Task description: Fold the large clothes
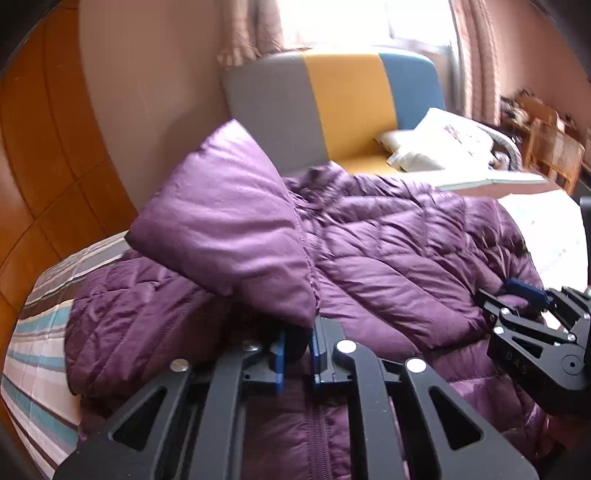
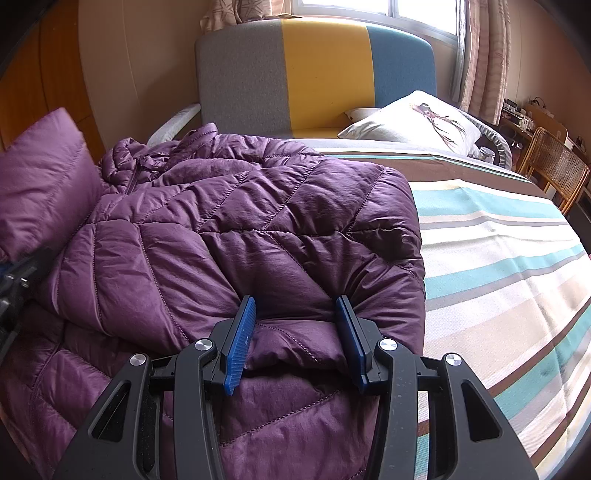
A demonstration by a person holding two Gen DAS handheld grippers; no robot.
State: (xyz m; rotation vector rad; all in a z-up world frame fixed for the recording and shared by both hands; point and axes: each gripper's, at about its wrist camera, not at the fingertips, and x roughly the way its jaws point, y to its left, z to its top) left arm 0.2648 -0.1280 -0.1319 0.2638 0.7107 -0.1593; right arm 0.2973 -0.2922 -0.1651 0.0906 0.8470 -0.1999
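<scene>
Left gripper [image 1: 297,354]: jaws nearly together, pinching a flap of the purple puffer jacket [image 1: 369,266]; the flap is lifted, standing up in the centre-left of the left wrist frame.

Right gripper [image 2: 295,339]: jaws spread wide, blue pads [image 2: 240,343] straddling a puffed fold at the jacket's near right edge. Fabric bulges between the pads; can't tell whether they squeeze it. In the left wrist frame the right gripper sits at the right edge, mid-height, down on the jacket. Embossed letters on its black body read "DAS", partly legible.

Jacket: quilted, zipper running up the centre, collar bunched toward the top left of the right wrist frame. It lies across the left half of the bed, on the striped bedspread [image 2: 498,266] (teal, beige, brown, white bands).

Further out: padded headboard [image 2: 314,74] in grey, yellow and blue panels, upper centre. White pillow [image 2: 413,122] with a deer-antler print just below it, right of centre. Window [image 2: 369,11] with patterned curtains at the top. Wooden wardrobe panelling [image 1: 48,166] at left. Cane-back chair [image 2: 557,166] and a cluttered desk at the far right edge.
</scene>
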